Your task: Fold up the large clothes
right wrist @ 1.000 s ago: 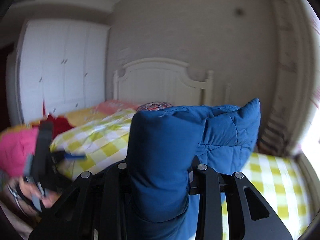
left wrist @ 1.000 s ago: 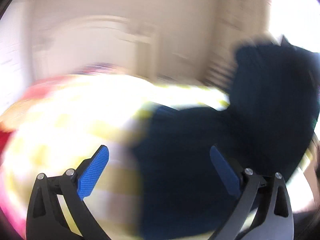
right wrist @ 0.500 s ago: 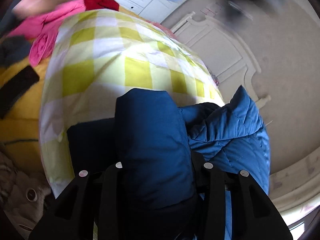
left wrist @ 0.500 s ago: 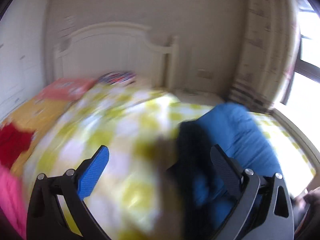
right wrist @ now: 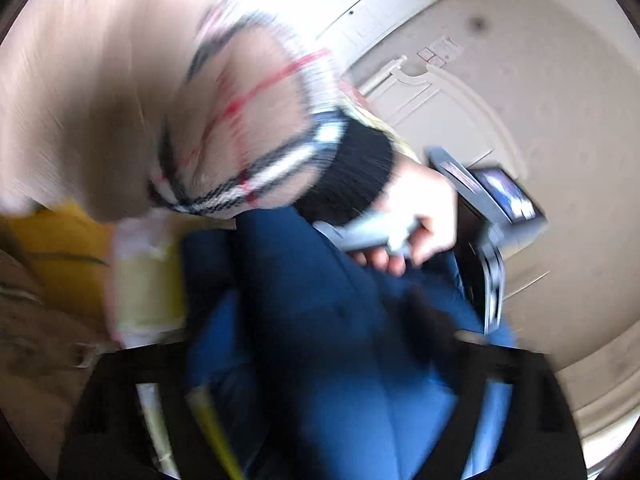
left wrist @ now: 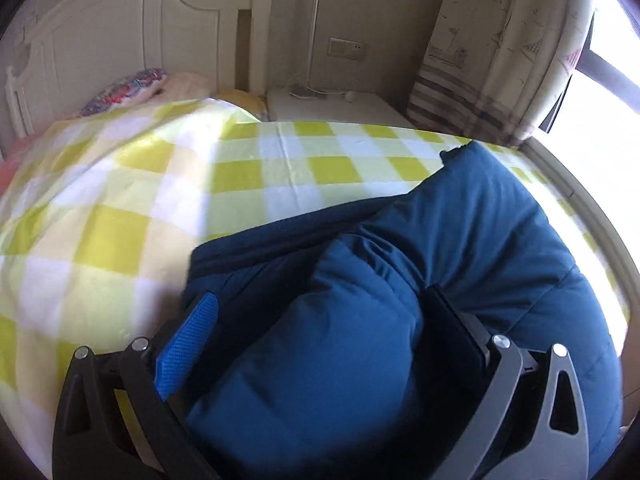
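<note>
Bedding fills the low part of my left wrist view: a yellow-and-white checked sheet (left wrist: 168,208) spread over the bed, with the blue padded jacket (left wrist: 472,240) heaped on it at lower right. Beyond that I see a patterned pillow (left wrist: 128,90) at upper left, the white headboard (left wrist: 120,28) behind it, a white nightstand (left wrist: 332,106) at top centre, and a printed curtain (left wrist: 488,52) beside the bright window at upper right. My left gripper (left wrist: 320,340) stands wide apart, a thick roll of the jacket lying between its fingers; the right pad looks against the cloth, the blue pad (left wrist: 188,344) seems just clear of it. In the right wrist view, badly blurred, my right gripper (right wrist: 320,380) is opening with jacket (right wrist: 340,320) between its jaws; I cannot tell whether the pads touch it. Past it my left hand (right wrist: 416,220) and plaid sleeve (right wrist: 248,140) cross the middle. A second ago the right gripper was clamped on the raised jacket; half a second ago the left jaws framed mostly sheet.
</note>
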`<state>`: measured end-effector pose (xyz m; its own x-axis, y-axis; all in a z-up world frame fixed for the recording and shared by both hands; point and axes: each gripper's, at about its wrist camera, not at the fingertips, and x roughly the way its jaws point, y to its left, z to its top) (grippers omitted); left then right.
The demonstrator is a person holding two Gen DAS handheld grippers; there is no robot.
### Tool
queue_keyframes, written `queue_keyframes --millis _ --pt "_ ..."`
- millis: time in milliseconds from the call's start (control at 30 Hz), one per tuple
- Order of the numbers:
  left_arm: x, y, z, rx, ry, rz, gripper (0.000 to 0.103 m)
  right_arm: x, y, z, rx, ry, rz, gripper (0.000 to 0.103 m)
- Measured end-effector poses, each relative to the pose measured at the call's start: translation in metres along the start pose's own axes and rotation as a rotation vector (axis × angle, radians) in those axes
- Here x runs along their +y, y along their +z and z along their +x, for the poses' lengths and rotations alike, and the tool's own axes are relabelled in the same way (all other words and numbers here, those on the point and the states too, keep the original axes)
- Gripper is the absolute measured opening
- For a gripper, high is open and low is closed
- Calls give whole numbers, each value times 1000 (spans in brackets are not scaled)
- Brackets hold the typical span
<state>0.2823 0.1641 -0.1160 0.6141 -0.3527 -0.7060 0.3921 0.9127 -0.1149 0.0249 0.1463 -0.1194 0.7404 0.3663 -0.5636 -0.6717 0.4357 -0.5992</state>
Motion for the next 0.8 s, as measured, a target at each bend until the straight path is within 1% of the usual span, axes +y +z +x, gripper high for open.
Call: queue_keyframes --millis 33,67,100,167,200,233,267,333,367,400,433,467,500,533,567,633,667,700,733,800 --pt "-2 -4 -2 -18 32 10 101 -14 -5 -15 -31 77 78 89" --pt "-3 -6 -3 -28 47 14 101 -25 -9 -24 -51 107 133 89" --pt "-3 -6 -3 -34 54 16 101 -45 -16 -38 -84 117 227 87" --pt "-3 -9 -7 -36 50 10 101 -78 -27 -57 -129 87 355 85" --pt "-2 -9 -6 -37 45 5 101 -99 -35 -67 -149 51 428 85" --pt "-2 -10 -7 -40 44 2 101 -114 -40 -71 -158 29 479 84" --pt "0 -11 -11 -43 43 0 101 -127 -47 -74 -161 18 529 80" --pt "2 -11 -14 -53 44 -6 101 -146 -59 -73 -155 14 617 77" --pt "3 -12 -14 -57 44 -11 101 -149 -62 -68 -148 18 636 77" --pt "3 -13 -16 -59 43 -14 101 -144 -63 -59 -133 42 635 77" --pt "4 -13 -17 -61 40 -18 101 -136 -62 -49 -114 64 620 77" --pt "5 -14 -17 -64 36 -21 101 -123 -62 -33 -74 99 586 78" --pt "7 -15 -19 -75 27 -27 101 -97 -63 -16 -14 90 505 79" --pt "10 -17 -20 -79 19 -33 101 -79 -62 -10 -24 17 429 78" --pt "12 -19 -20 -83 12 -43 101 -71 -61 -8 -16 -12 388 78" --pt "12 -20 -22 -87 26 -51 101 -80 -56 -8 19 43 393 78" --pt "11 -20 -22 -87 40 -48 101 -86 -53 -11 31 69 383 75" --pt "10 -19 -22 -87 45 -44 101 -92 -51 -12 30 76 388 74" --pt "9 -19 -23 -88 53 -40 101 -101 -49 -18 19 68 407 74" --pt "7 -20 -26 -99 72 -40 101 -113 -42 -23 -39 31 459 74"
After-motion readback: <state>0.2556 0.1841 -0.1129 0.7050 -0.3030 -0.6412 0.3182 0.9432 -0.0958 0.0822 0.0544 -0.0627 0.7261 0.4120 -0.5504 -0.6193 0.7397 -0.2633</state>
